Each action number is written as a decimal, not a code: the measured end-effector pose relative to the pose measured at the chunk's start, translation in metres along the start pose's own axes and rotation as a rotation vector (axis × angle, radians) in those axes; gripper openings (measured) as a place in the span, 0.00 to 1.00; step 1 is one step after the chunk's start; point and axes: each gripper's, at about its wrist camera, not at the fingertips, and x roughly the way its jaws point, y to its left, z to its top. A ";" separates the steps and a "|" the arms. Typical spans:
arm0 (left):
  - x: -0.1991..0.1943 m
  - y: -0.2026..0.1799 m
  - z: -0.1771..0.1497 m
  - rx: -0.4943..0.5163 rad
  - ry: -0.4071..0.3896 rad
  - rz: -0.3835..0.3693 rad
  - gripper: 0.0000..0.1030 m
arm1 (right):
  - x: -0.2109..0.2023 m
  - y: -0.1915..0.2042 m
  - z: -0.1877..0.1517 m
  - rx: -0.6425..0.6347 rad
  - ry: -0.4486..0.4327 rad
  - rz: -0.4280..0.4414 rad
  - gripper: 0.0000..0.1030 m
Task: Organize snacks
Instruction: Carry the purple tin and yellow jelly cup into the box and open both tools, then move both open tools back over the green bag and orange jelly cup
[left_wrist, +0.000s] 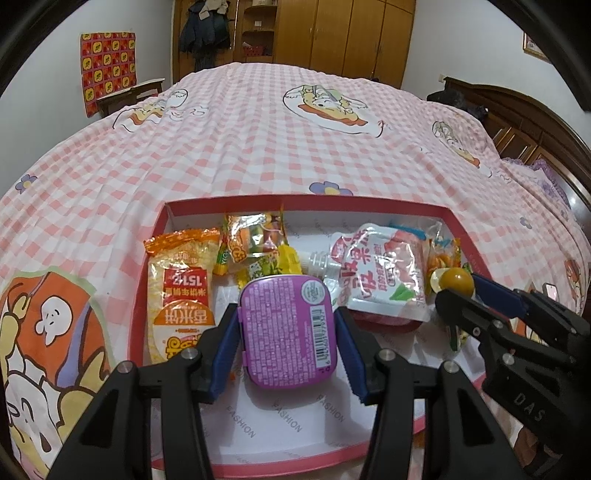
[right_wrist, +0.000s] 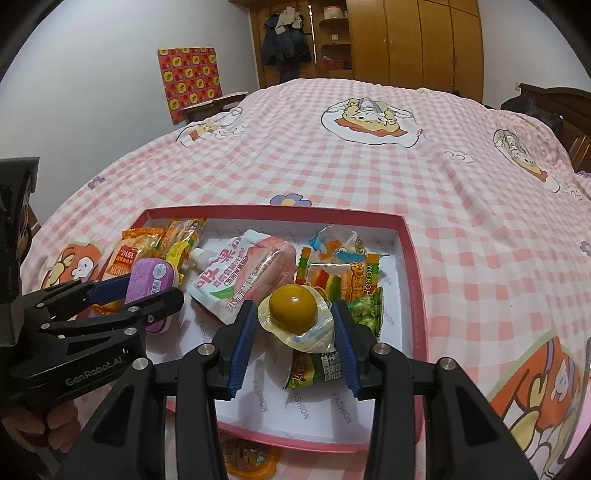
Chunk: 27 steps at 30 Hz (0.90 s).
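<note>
On the bed (left_wrist: 258, 140) with its pink checked cover sits a shallow pink-rimmed box (left_wrist: 369, 202) holding snack packets. The left gripper (left_wrist: 288, 332) pinches a purple tin (left_wrist: 286, 328) by its sides, just above the box's white floor. Beside it, the right gripper (right_wrist: 293, 332) clamps a jelly cup (right_wrist: 293, 308) with a brown dome, over a green packet (right_wrist: 314, 371) and next to a peach drink pouch (right_wrist: 243, 277).
</note>
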 end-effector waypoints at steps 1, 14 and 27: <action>0.000 0.000 0.000 0.000 -0.001 0.000 0.52 | 0.001 -0.001 0.001 0.005 -0.001 -0.002 0.41; -0.005 -0.001 0.002 -0.005 -0.005 -0.010 0.51 | 0.002 -0.010 0.004 0.038 -0.014 0.003 0.50; -0.039 0.002 -0.015 -0.013 0.016 -0.035 0.54 | -0.029 -0.006 -0.008 0.048 -0.047 0.041 0.53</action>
